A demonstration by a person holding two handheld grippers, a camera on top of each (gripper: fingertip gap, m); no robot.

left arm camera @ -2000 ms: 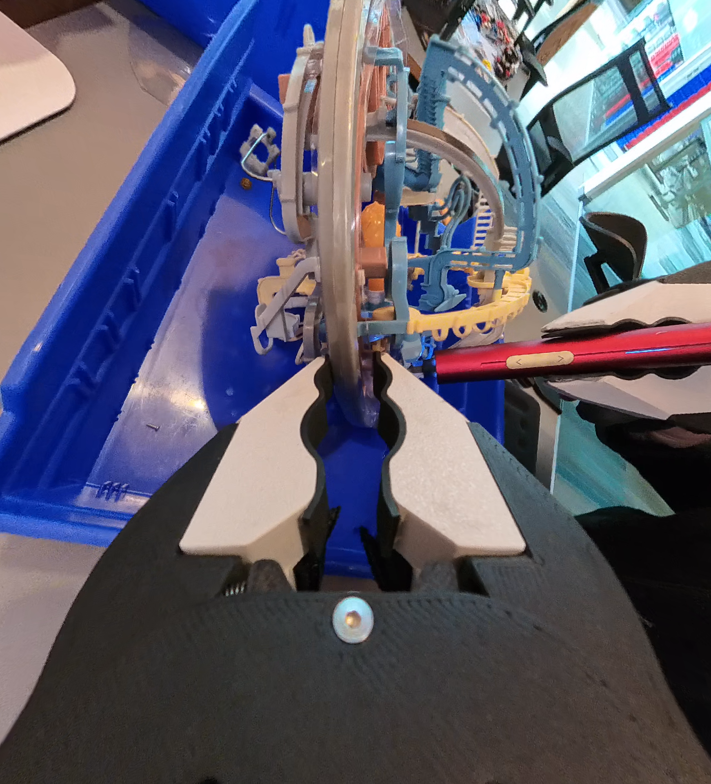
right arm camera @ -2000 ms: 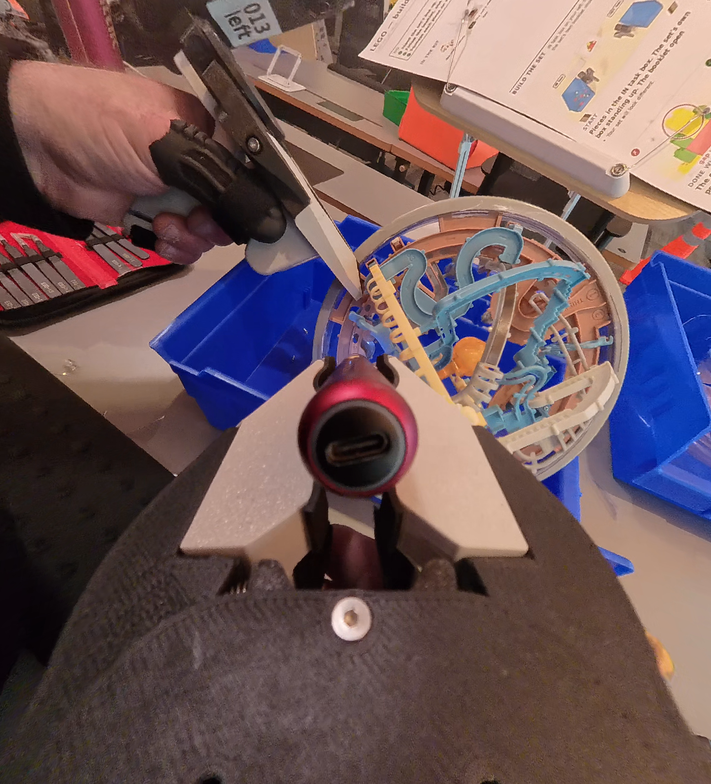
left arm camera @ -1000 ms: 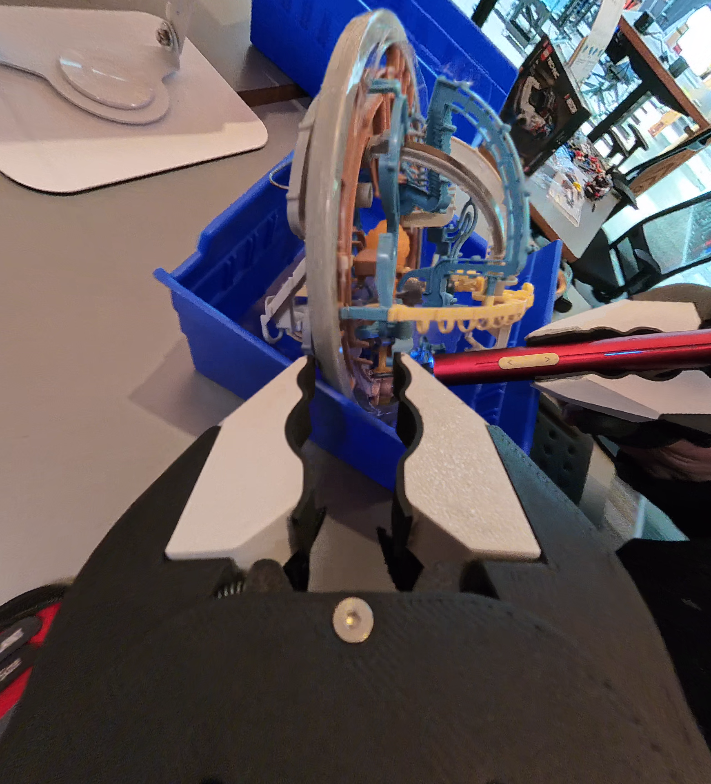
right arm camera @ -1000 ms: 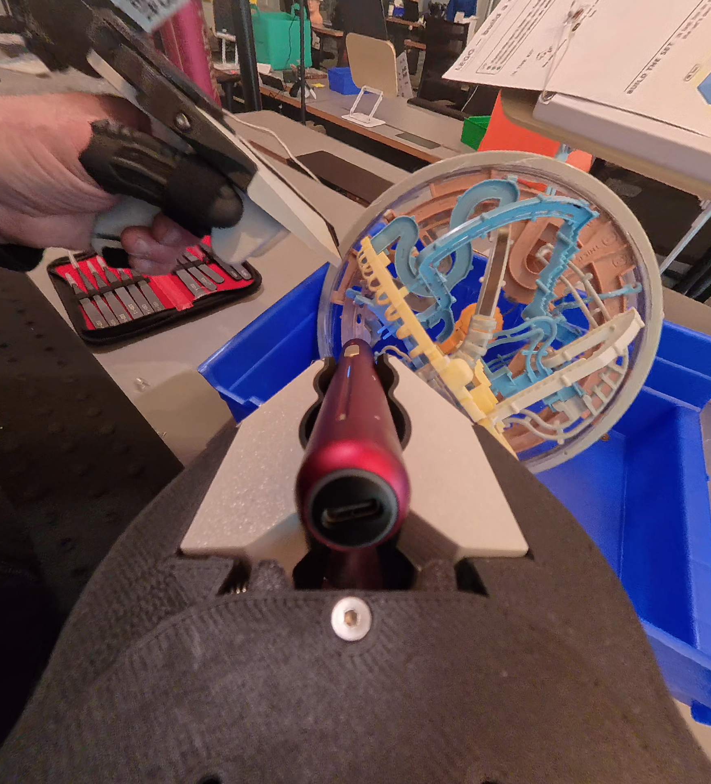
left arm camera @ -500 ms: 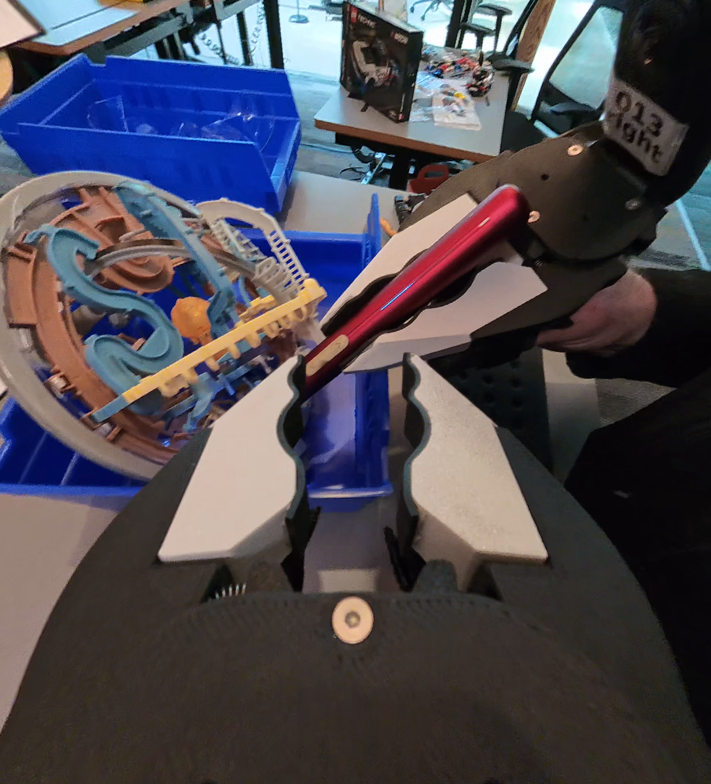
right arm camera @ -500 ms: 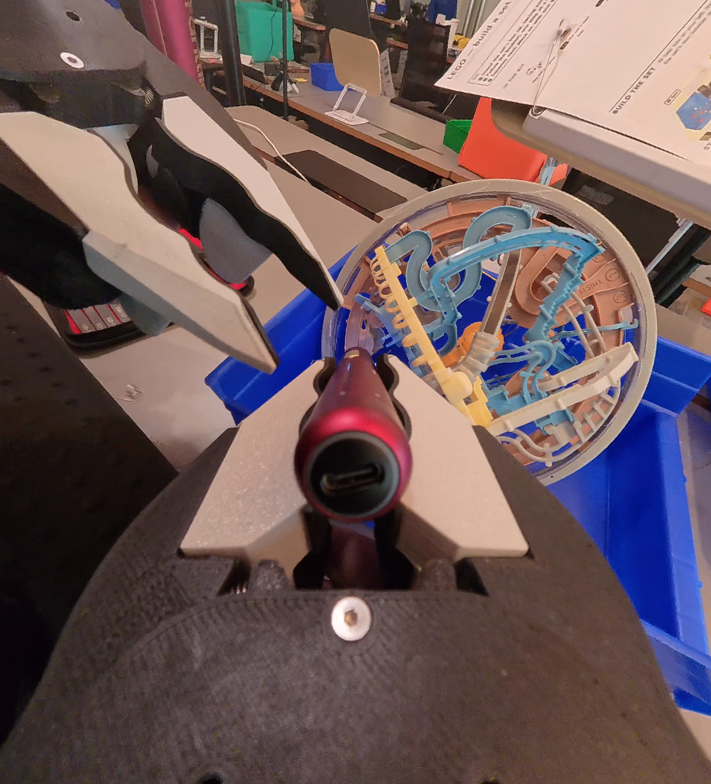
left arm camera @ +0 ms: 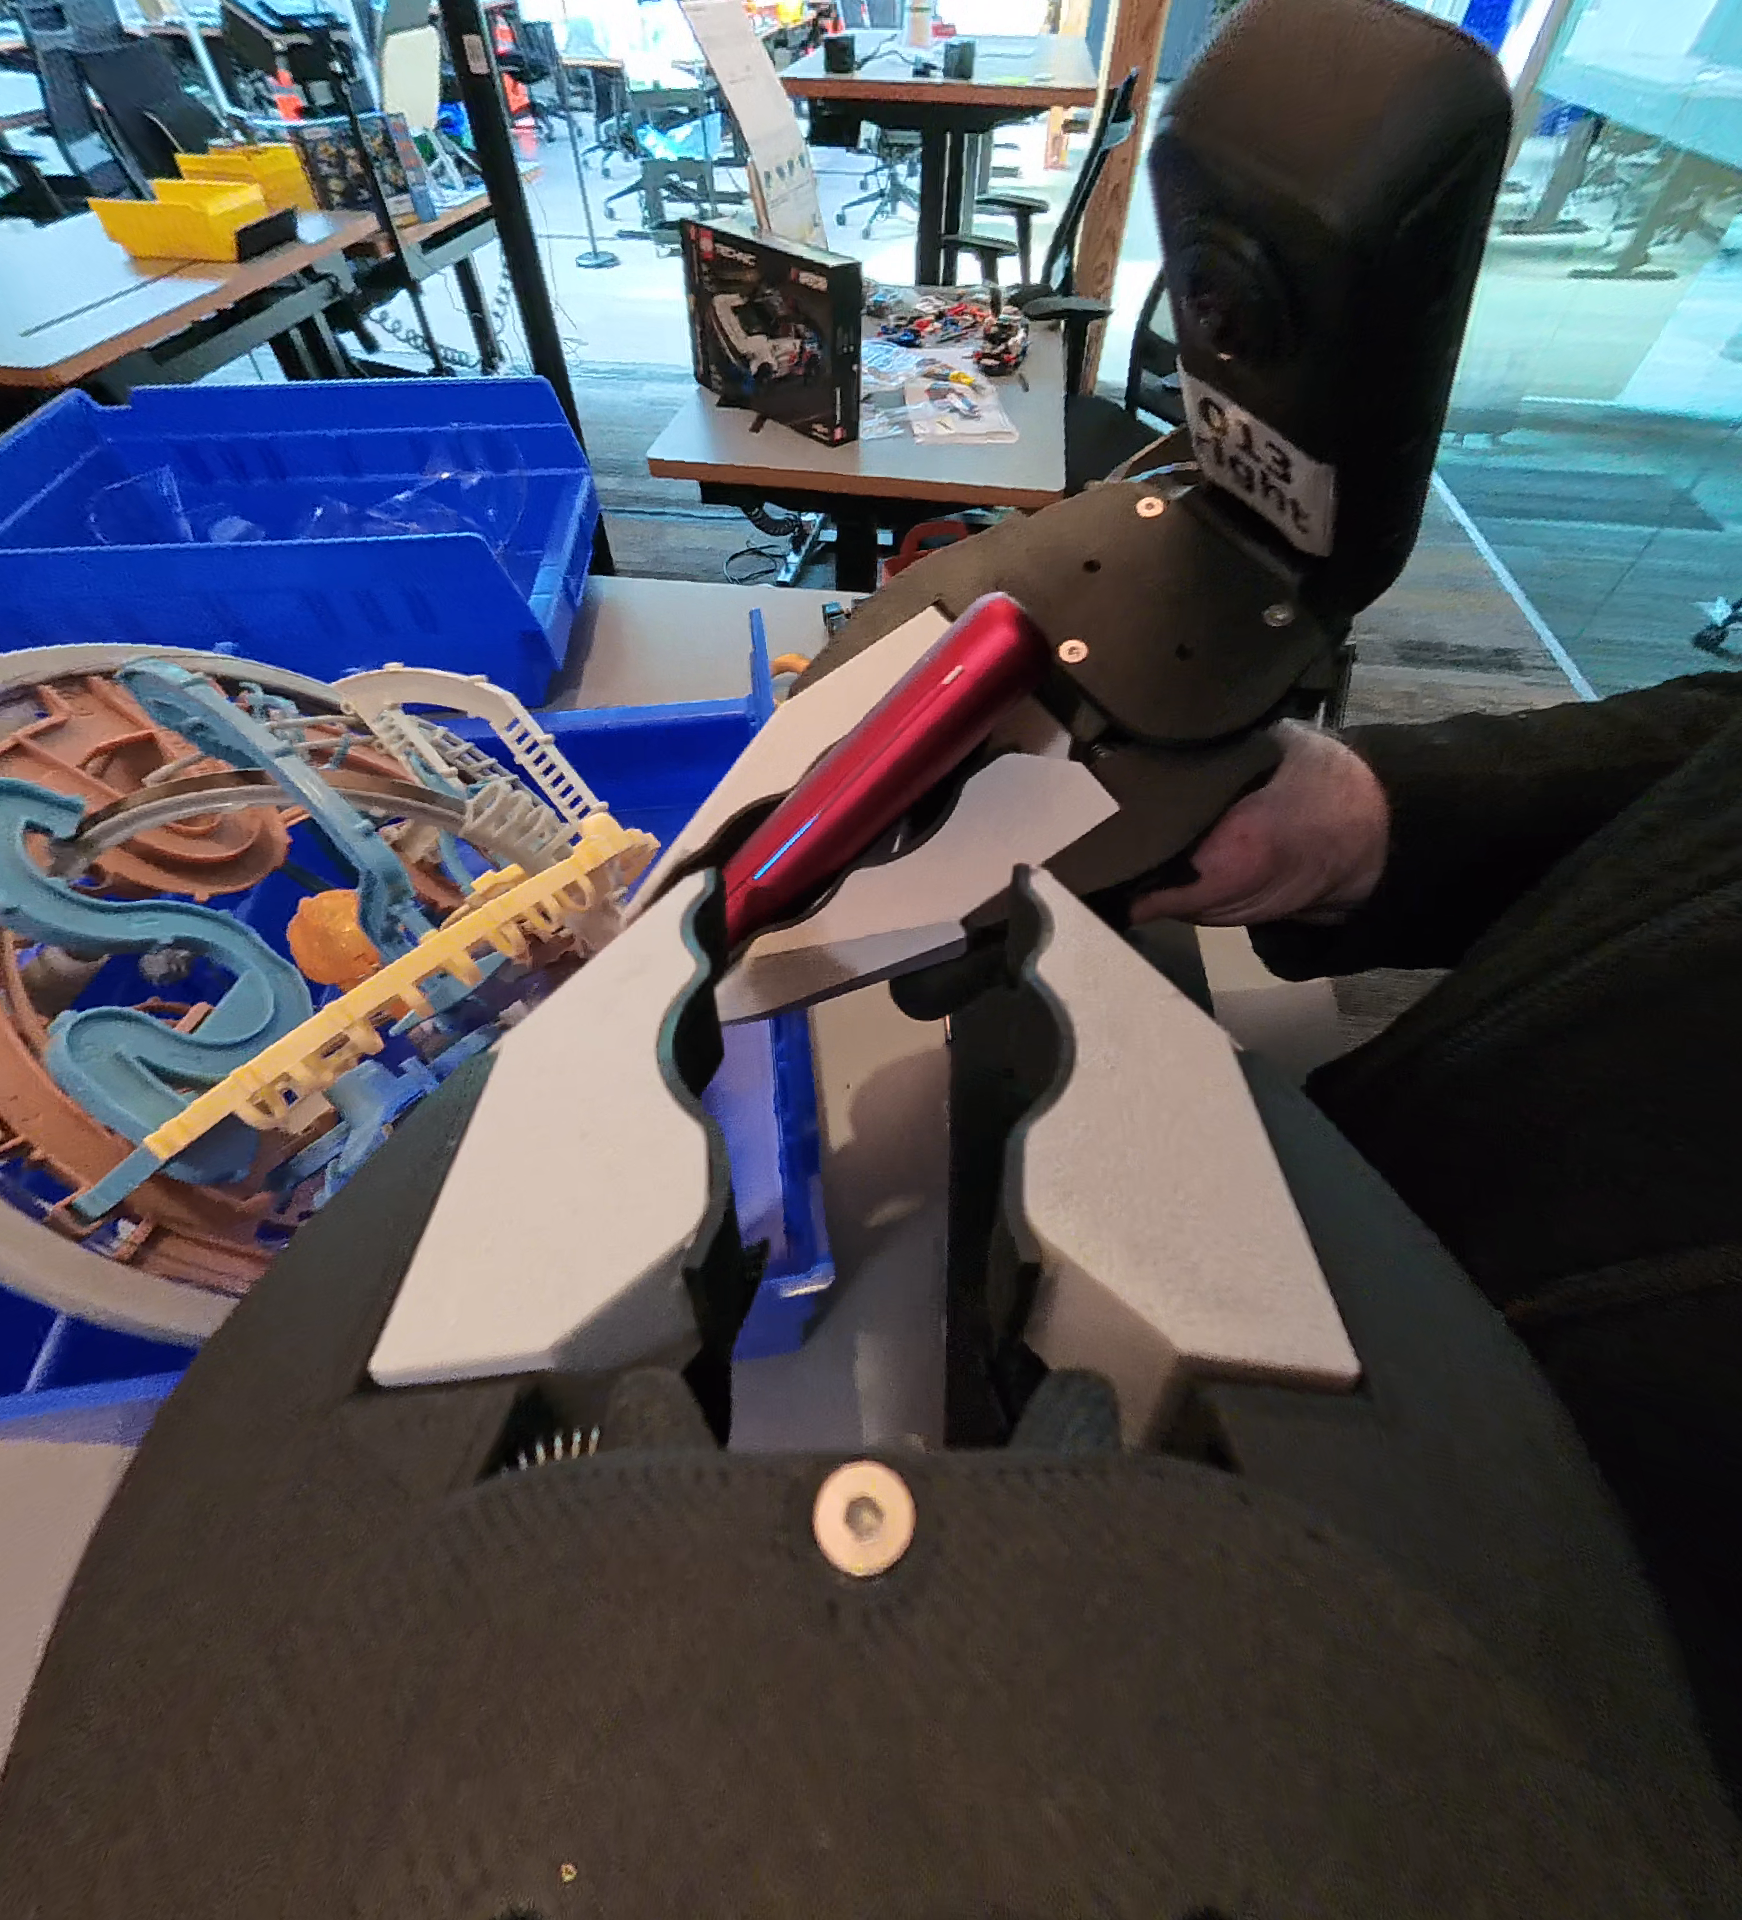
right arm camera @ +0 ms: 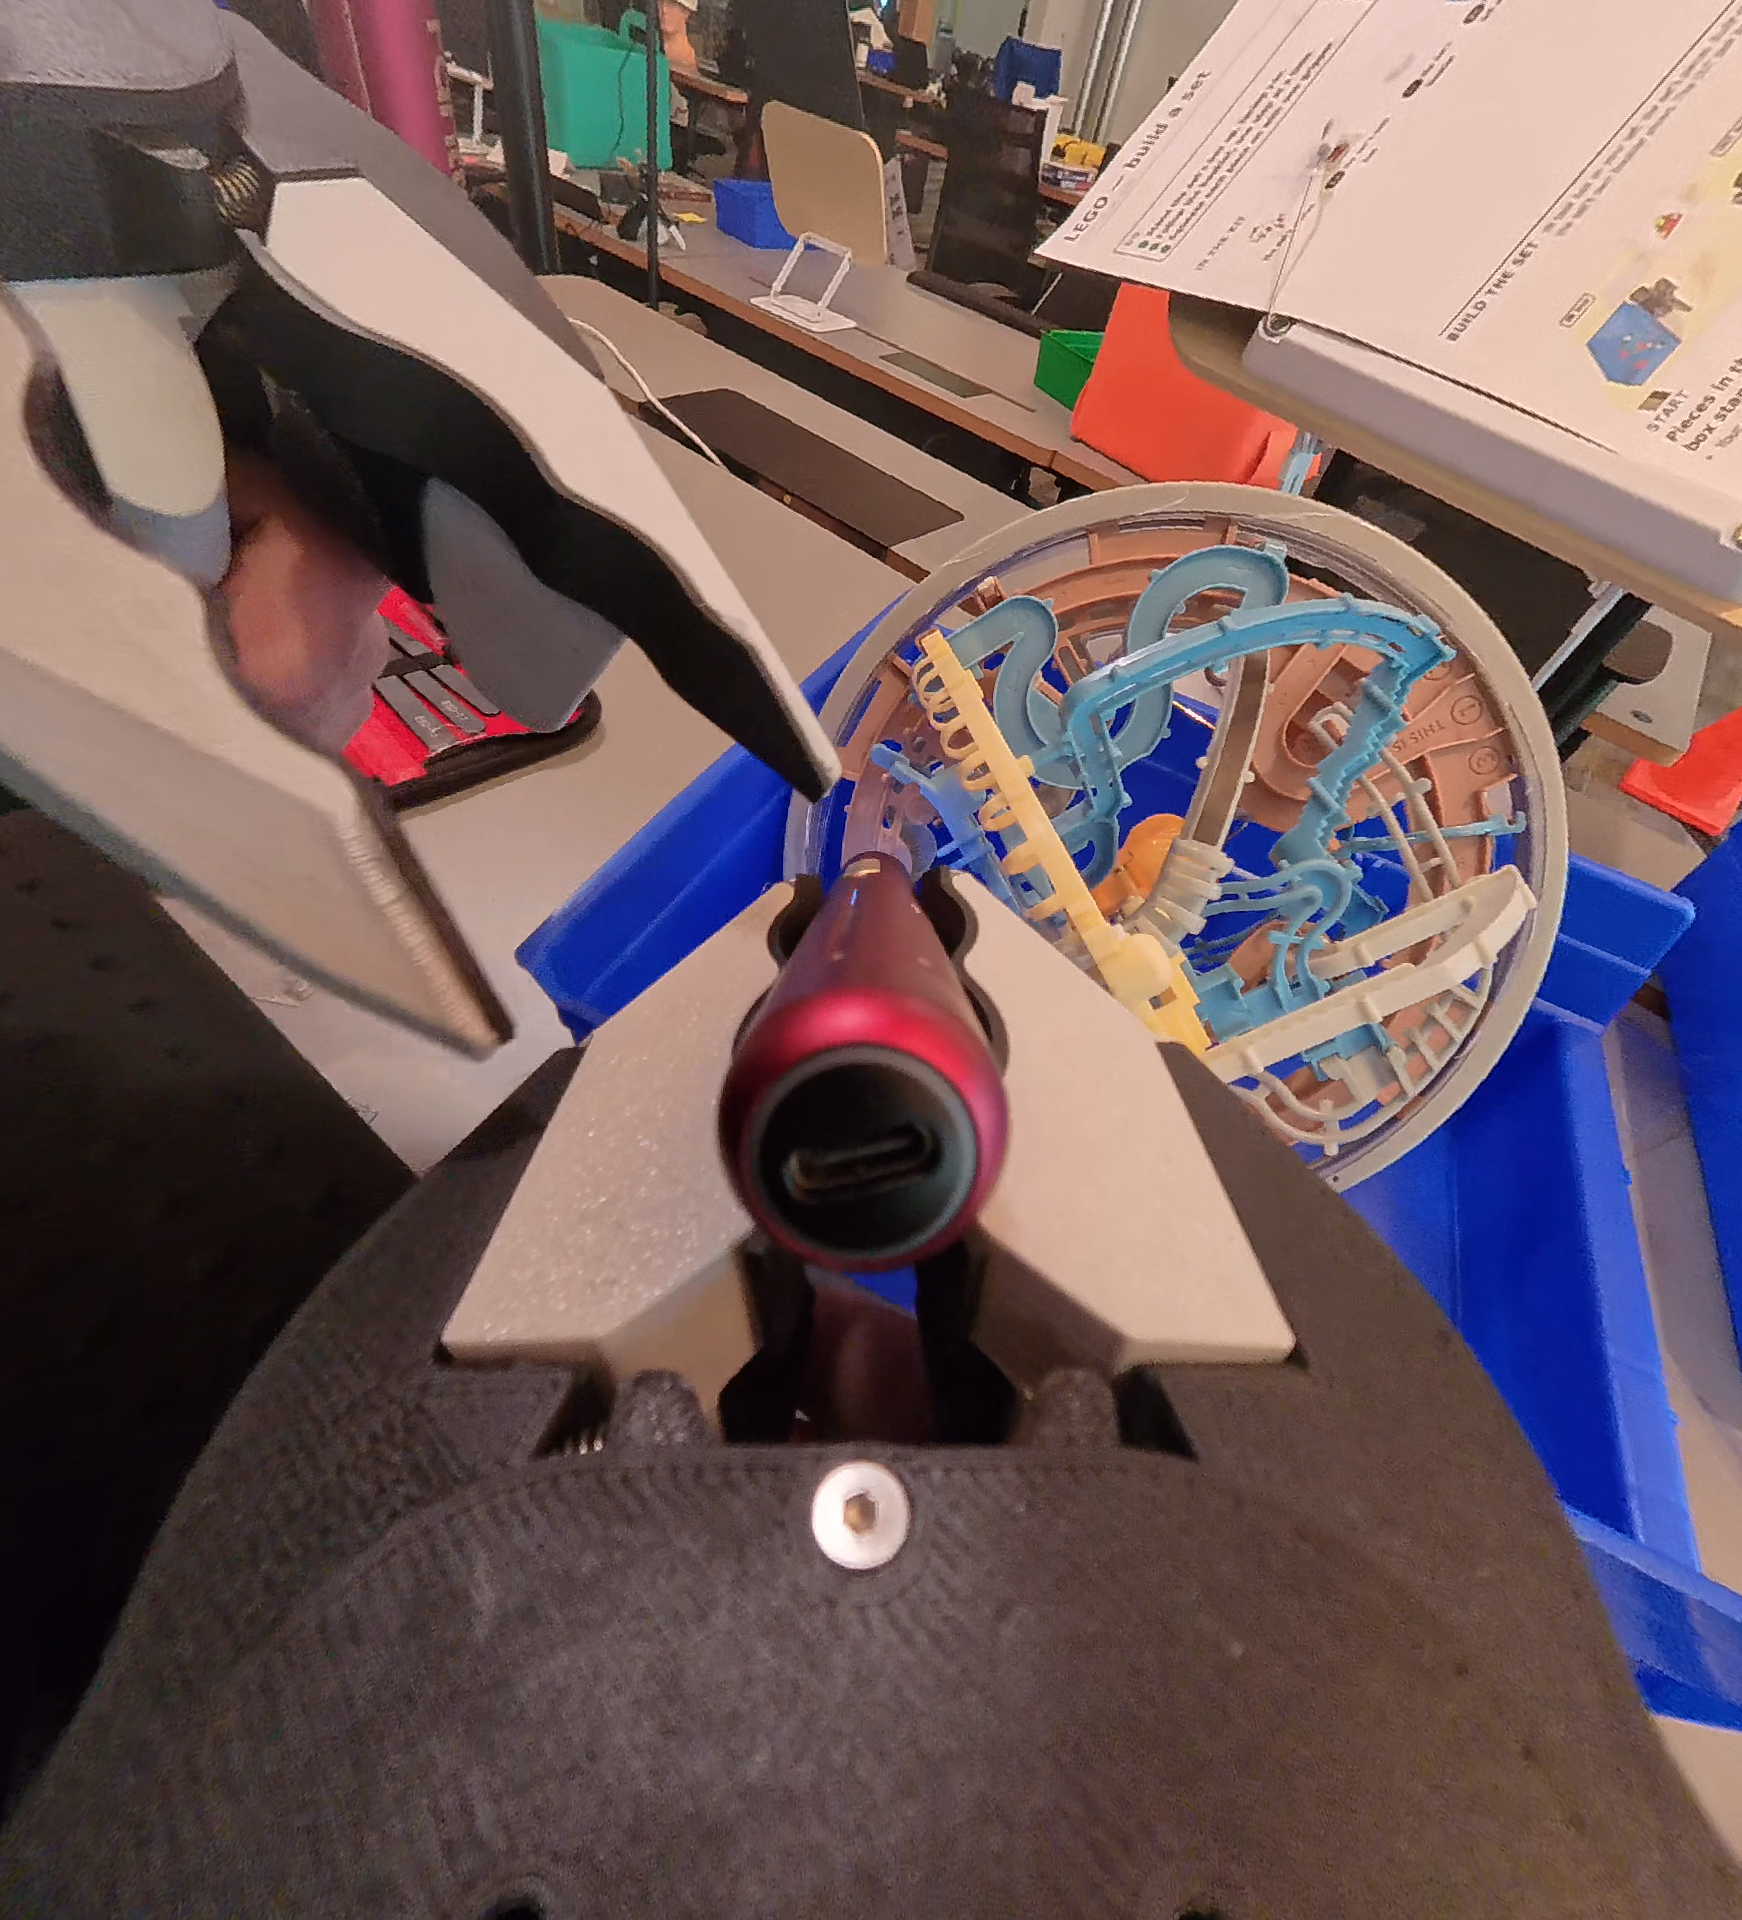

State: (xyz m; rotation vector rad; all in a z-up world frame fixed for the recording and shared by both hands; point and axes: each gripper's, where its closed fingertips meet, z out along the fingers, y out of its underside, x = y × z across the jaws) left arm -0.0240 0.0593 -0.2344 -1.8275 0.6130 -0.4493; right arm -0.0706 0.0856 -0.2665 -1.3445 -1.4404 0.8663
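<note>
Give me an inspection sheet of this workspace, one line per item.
Surface: grey tabletop, bare between things.
Job's things: round clear-shelled marble maze with blue, tan and yellow tracks, propped tilted in a blue plastic bin; red metal pen-shaped tool.
Clutter: second blue bin; red-lined tool case; printed instruction sheet on a stand.
Grippers: left gripper open, empty; right gripper shut on the red tool, its tip at the maze's rim.
Cables: white cable on the table behind.
Surroundings: desks, chairs, yellow bins.
</note>
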